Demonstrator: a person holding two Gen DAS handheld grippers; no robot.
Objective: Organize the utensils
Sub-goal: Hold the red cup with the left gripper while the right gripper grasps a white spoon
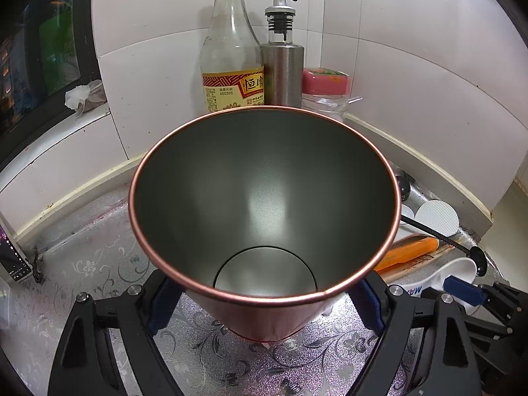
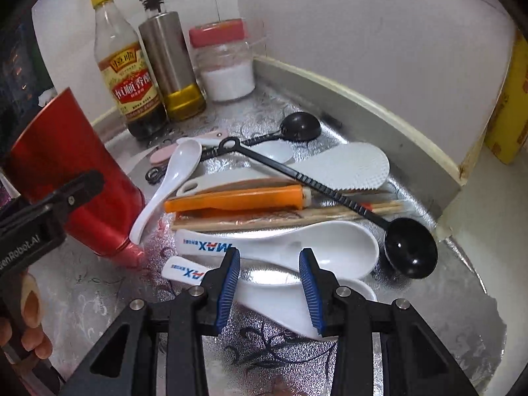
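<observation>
Left wrist view: the left gripper (image 1: 264,300) is clamped on a red metal cup (image 1: 264,198), its blue pads pressed against the tapering wall at 8 and 4 o'clock of the base; the cup stands upright and empty on the silver floral countertop (image 1: 99,264). At 12 o'clock behind the rim stand a vinegar bottle (image 1: 231,66), a steel oil dispenser (image 1: 283,66) and a red-lidded jar (image 1: 325,92). Right wrist view: the right gripper (image 2: 269,283) hangs with its jaws apart, nothing pressed between them, above the nearer of two white rice spoons (image 2: 264,293) printed MAX; the second rice spoon (image 2: 297,247) lies just beyond it. The utensil pile spreads from 11 to 2 o'clock of the gripper: an orange-handled tool (image 2: 237,199), chopsticks (image 2: 264,219), a white soup spoon (image 2: 171,178), a white rice paddle (image 2: 346,168), and a black ladle (image 2: 409,250) lying across them. The cup sits at 9 o'clock, left of the pile, with the soup spoon's handle touching it.
</observation>
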